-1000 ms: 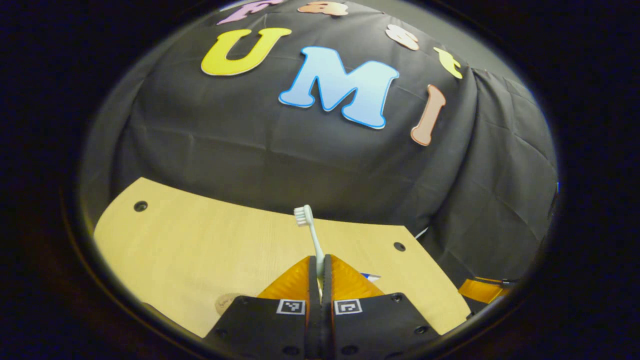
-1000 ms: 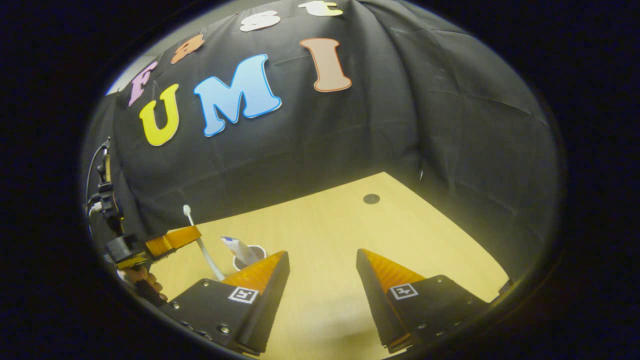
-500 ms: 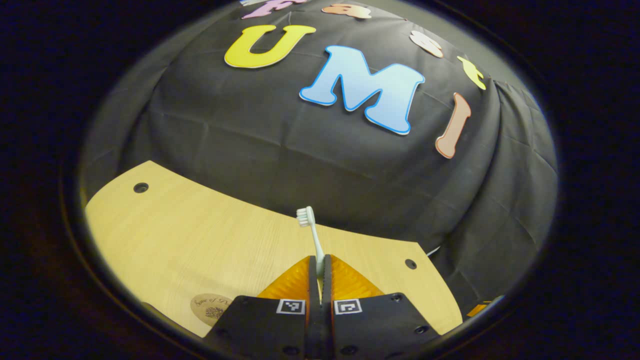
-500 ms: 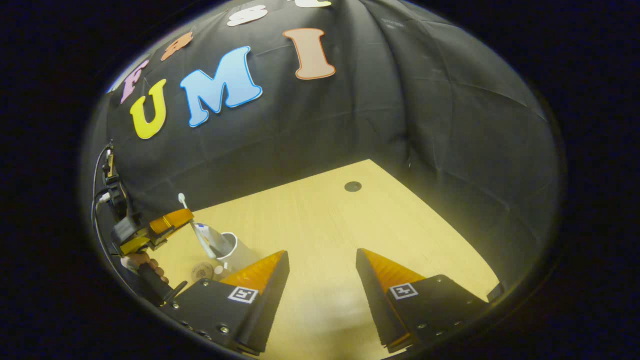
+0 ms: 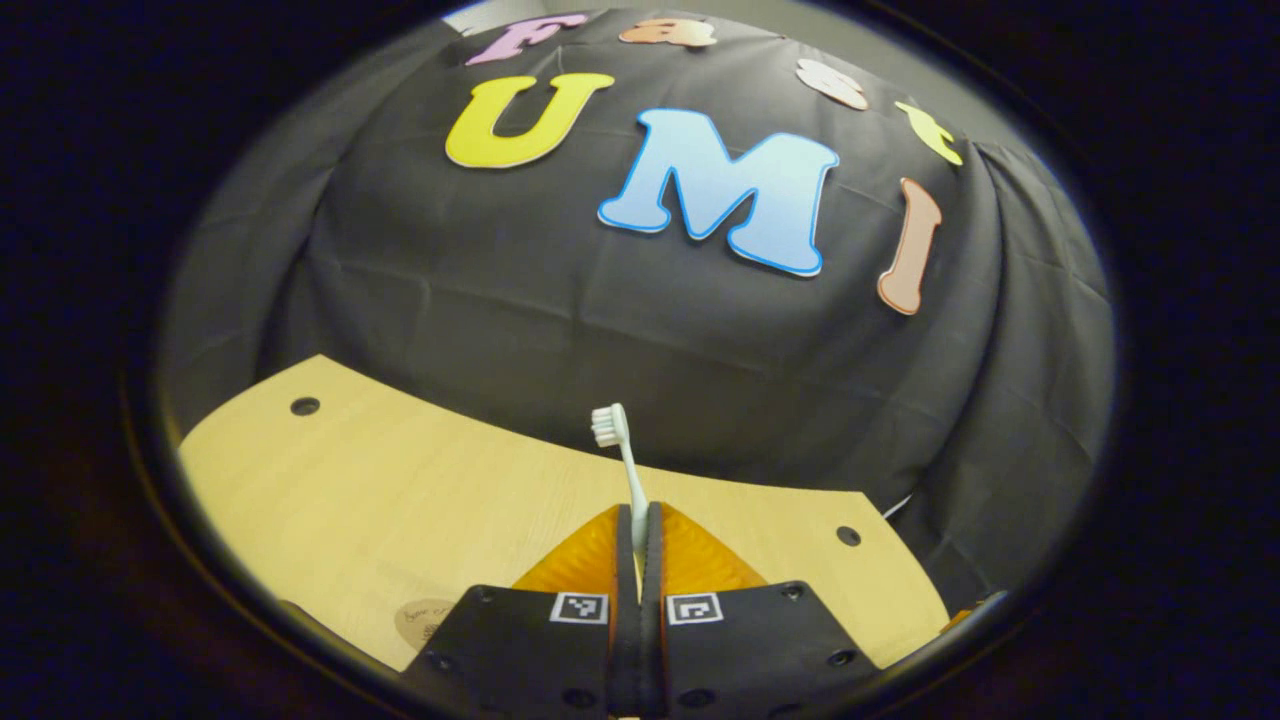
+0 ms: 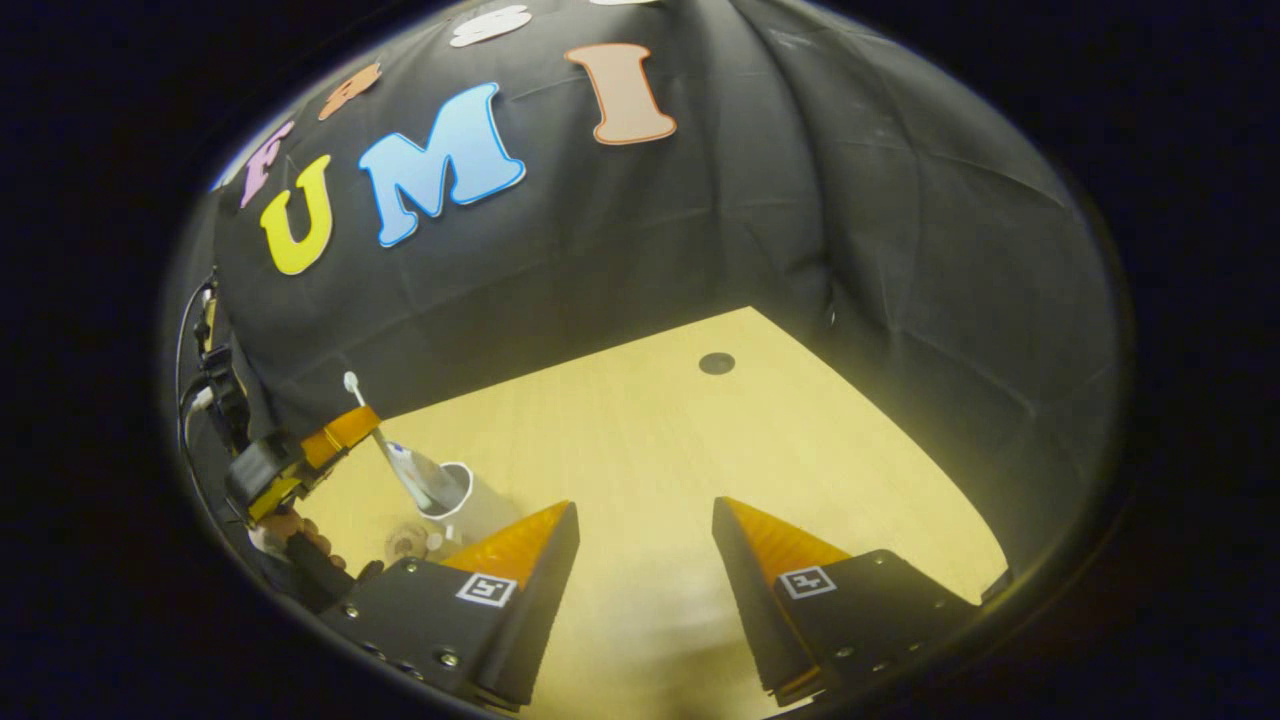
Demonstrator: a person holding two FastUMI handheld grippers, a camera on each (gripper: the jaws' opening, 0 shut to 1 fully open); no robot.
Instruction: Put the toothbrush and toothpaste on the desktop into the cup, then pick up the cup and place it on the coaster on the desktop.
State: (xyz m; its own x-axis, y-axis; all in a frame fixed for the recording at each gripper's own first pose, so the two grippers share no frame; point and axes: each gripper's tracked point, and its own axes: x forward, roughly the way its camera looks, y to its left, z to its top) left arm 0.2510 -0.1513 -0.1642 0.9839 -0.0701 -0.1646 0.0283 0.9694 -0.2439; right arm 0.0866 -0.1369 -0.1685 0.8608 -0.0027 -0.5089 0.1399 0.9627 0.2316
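The toothbrush stands upright, bristles up, clamped between the 2 fingers of the left gripper above the desk. In the right gripper view its lower end reaches the cup, which holds the toothpaste; the coaster lies beside it near the desk's left edge. The right gripper hangs spread wide, holding nothing.

Left tongs closed, right tongs agape.

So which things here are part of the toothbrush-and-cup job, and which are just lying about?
Part of the job:
- toothbrush, clamped in the left tongs
- toothpaste, standing in the cup
- coaster on the desk near the cup
- right tongs, open and holding nothing

Just there:
- wooden desktop
- black cloth wall
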